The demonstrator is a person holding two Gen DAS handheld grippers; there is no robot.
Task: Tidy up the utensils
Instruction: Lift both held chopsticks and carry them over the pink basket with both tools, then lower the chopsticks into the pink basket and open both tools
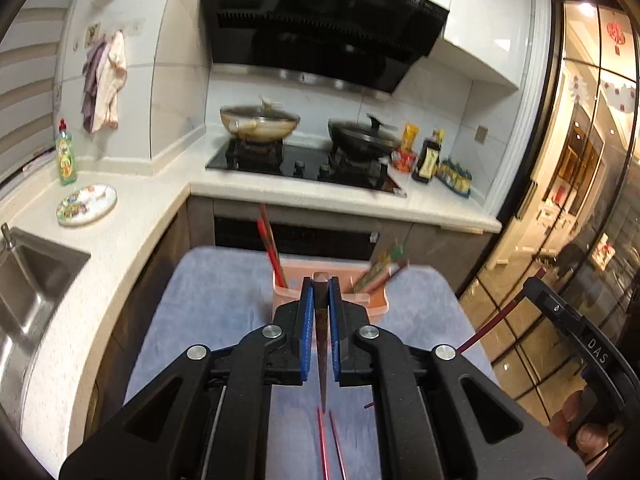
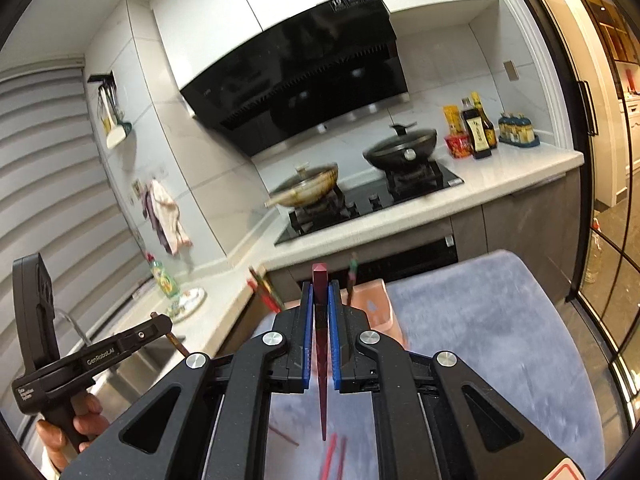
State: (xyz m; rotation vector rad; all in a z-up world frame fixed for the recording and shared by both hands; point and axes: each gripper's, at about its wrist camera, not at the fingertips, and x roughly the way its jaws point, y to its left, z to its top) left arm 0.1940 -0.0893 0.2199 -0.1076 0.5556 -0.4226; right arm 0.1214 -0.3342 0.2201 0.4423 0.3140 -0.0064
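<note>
The left tongs (image 1: 320,292) are clamped on a brown chopstick (image 1: 321,344). The right tongs (image 2: 320,296) are clamped on a dark red chopstick (image 2: 321,344). Each stick lies along its tongs, thick end pointing forward toward the pink holder (image 1: 376,300) on the blue cloth (image 1: 224,300).

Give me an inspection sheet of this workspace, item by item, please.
Surface: blue-grey cloth.
Job's things: pink holder with chopsticks inside; loose red chopsticks on the cloth.
Clutter: nothing seen.
Grippers: left hand-held gripper shut on a dark chopstick; right hand-held gripper shut on a red chopstick.
Cables: nothing seen.
Surroundings: stove with two lidded pans, sink, plate, bottles.
</note>
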